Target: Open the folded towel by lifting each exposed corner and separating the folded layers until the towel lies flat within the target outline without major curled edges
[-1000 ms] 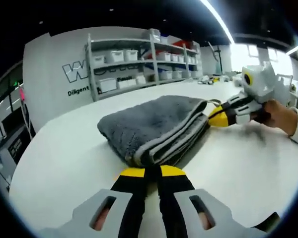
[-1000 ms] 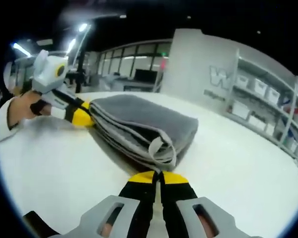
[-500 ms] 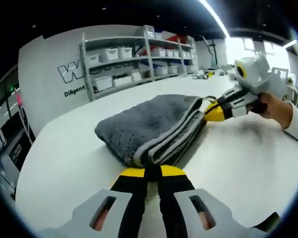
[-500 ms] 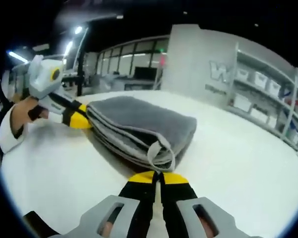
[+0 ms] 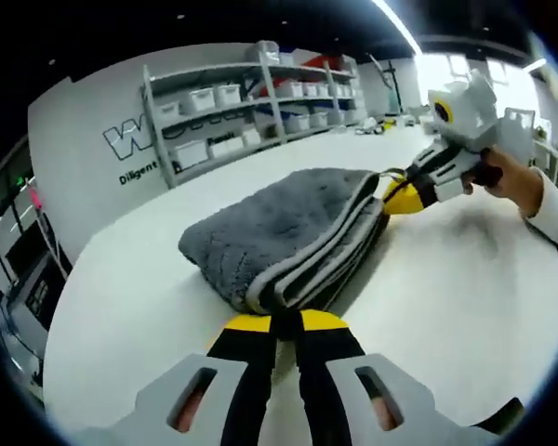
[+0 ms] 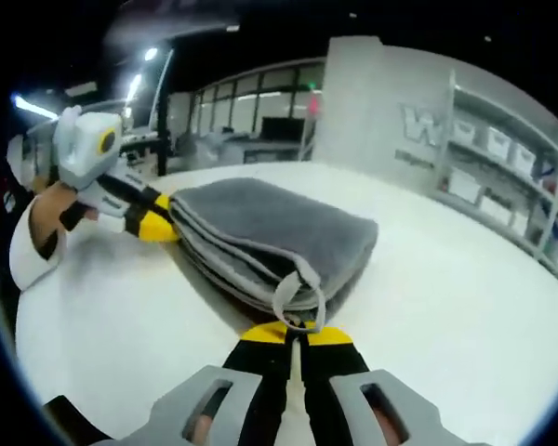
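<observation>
Left tool point(image 5: 273, 322) and right tool point(image 6: 291, 333) apparently pinched closed.

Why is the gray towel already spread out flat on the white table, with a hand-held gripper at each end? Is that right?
Not quite. The gray towel is not spread flat; it is folded into a thick stack of layers, as the left gripper view shows. The rest holds: it lies on the white table, with the left hand-held gripper at one end and the right hand-held gripper at the other.

Towel point(image 5: 288, 232): grey plush cloth, matt, paler smooth edging. Table point(image 5: 446, 307): white, smooth, faint sheen.
</observation>
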Demonstrator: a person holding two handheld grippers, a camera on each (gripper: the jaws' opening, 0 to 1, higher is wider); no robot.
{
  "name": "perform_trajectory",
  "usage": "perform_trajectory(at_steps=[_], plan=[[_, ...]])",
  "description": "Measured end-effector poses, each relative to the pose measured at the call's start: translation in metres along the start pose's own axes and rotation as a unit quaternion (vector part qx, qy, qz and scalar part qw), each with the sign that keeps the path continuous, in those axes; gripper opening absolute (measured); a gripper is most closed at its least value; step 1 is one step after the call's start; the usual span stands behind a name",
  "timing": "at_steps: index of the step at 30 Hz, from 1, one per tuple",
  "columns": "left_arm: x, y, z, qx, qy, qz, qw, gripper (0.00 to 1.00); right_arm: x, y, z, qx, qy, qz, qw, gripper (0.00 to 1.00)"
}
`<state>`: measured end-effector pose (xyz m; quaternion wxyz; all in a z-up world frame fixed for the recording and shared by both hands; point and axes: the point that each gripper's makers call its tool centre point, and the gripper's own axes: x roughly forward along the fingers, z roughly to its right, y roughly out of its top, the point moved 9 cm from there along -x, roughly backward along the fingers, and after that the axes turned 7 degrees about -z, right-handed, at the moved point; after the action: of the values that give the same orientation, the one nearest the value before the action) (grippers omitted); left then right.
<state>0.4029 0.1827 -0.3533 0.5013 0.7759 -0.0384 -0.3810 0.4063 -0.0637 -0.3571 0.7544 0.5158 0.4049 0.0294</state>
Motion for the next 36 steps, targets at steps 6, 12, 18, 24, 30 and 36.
perform_trajectory(at_steps=[6,12,18,24,30,36], plan=[[-0.006,-0.003,0.004,0.004,0.000,-0.005,1.0000,0.07,-0.004,-0.003,-0.007,-0.013,0.005,-0.017,0.9998,0.00],[-0.012,-0.005,0.004,-0.008,-0.005,-0.012,0.9999,0.07,-0.009,-0.006,-0.013,-0.014,0.021,-0.025,0.9994,0.00],[-0.017,-0.009,0.009,-0.002,-0.011,-0.018,0.9998,0.07,-0.015,-0.010,-0.020,-0.037,0.028,-0.034,0.9984,0.00],[-0.023,-0.013,0.018,0.015,-0.012,-0.021,0.9996,0.07,-0.017,-0.015,-0.023,-0.044,0.036,-0.050,0.9972,0.00],[-0.028,-0.015,0.022,0.015,-0.013,-0.018,0.9996,0.07,-0.021,-0.018,-0.024,-0.039,0.051,-0.058,0.9963,0.00],[-0.031,-0.019,0.023,0.001,-0.025,-0.015,0.9996,0.07,-0.025,-0.021,-0.024,-0.014,0.076,-0.066,0.9948,0.00]])
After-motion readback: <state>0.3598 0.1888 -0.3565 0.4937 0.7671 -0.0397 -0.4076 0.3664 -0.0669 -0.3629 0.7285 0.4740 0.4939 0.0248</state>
